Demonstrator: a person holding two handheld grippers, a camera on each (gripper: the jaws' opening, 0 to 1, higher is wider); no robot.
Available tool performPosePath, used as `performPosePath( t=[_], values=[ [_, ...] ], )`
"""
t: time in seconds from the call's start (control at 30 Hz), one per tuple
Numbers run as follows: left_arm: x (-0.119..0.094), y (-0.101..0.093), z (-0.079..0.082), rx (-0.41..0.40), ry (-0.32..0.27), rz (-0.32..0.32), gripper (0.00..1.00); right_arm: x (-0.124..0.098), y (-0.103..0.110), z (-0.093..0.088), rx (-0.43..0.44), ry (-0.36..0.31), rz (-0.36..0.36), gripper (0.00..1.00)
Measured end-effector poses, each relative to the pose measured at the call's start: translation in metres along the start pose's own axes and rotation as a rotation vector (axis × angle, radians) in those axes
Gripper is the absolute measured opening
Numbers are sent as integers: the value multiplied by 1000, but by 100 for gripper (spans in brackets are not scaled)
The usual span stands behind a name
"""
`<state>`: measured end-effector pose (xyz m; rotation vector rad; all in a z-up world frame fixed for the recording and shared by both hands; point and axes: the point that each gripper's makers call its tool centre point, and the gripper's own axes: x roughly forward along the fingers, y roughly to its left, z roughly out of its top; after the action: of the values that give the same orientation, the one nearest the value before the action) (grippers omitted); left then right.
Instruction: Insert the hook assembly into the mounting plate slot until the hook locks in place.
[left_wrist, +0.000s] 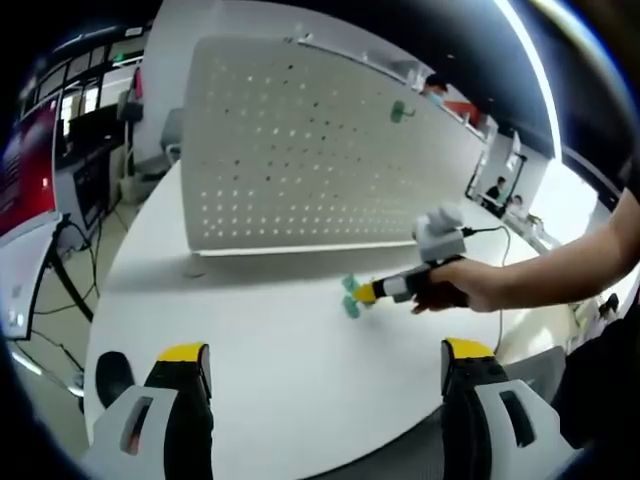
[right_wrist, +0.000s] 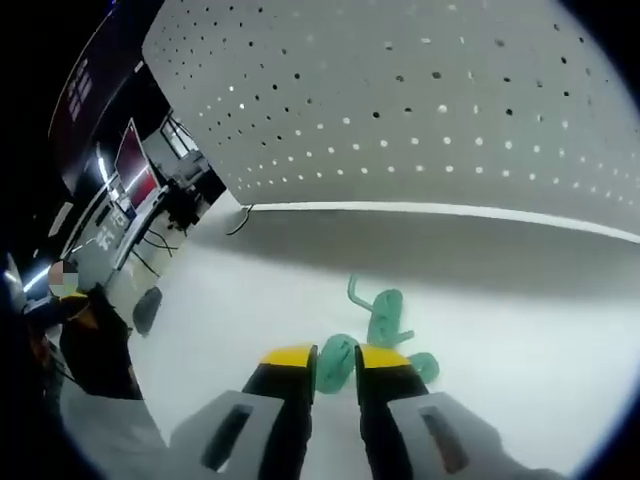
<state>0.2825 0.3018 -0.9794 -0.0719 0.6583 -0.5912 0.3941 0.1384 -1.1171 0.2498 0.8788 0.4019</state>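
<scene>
Your right gripper (right_wrist: 335, 362) pinches a green hook assembly (right_wrist: 385, 318) on the white table (left_wrist: 250, 330).
Its stem points toward the upright pegboard (right_wrist: 420, 100); your left gripper (left_wrist: 325, 362) hangs wide open, empty.

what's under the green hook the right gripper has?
Bare white table. The green hook lies on it in front of the pegboard, with the right gripper closed on its round end. The tabletop directly beneath the hook and jaws is covered.

White table (left_wrist: 270, 340) carries an upright white pegboard (left_wrist: 300, 150) and green hooks (right_wrist: 385, 315) lying flat in front, probably two or three.
</scene>
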Motion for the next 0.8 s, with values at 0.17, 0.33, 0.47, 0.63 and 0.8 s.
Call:
performPosePath(
  t=[0.17, 0.33, 0.47, 0.63, 0.8],
  values=[
    [0, 1, -1, 1, 1, 2, 96, 4, -1, 3, 32, 4, -12, 7],
    [1, 1, 0, -4, -2, 0, 96, 4, -1, 4, 54, 13, -21, 3],
    [2, 0, -1, 1, 4, -5, 96, 3, 2, 5, 60, 19, -18, 0],
    [4, -2, -1, 0, 2, -9, 96, 3, 0, 4, 65, 14, -24, 0],
    [3, -4, 0, 4, 8, -16, 95, 1, 3, 5, 84, 10, -12, 0]
  ],
)
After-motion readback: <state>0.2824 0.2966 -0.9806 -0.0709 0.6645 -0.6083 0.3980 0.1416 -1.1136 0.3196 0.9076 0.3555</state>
